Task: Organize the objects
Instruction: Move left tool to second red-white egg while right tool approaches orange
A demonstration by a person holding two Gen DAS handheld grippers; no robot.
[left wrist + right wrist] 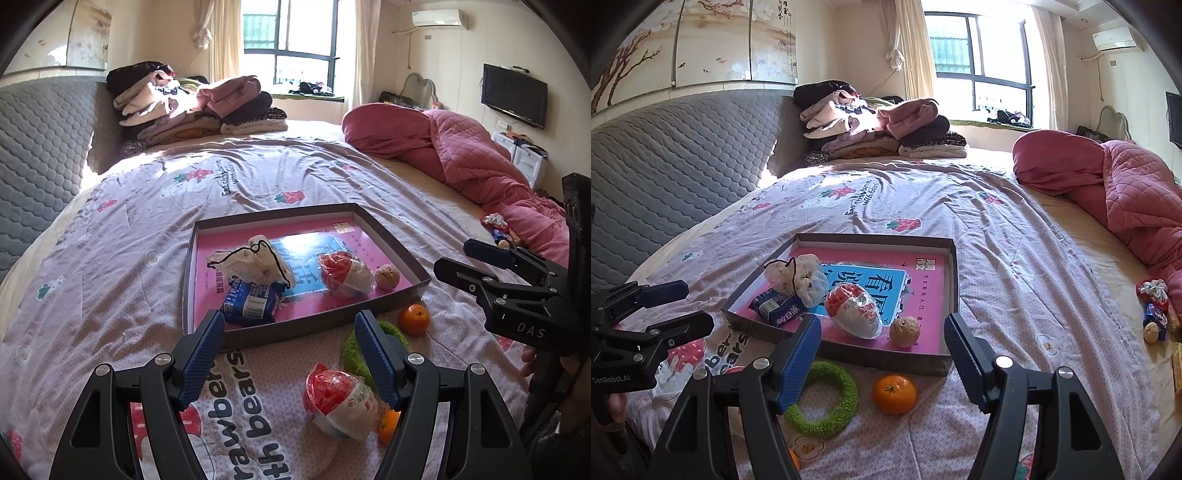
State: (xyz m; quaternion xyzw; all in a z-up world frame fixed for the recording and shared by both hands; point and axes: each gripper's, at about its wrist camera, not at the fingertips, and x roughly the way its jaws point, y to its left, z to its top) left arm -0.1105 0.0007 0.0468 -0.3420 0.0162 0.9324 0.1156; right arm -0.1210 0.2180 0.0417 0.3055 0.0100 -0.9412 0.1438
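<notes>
Now, left wrist view: left gripper (291,354) hangs jaws wide, empty, over a wrapped snack (338,400) lying loose before the tray (310,326). Right wrist view: right gripper (881,358) gapes too, above green ring (823,398) and orange (894,393). Gathering's underway; next likely drop, pinch, lift trayward.
</notes>
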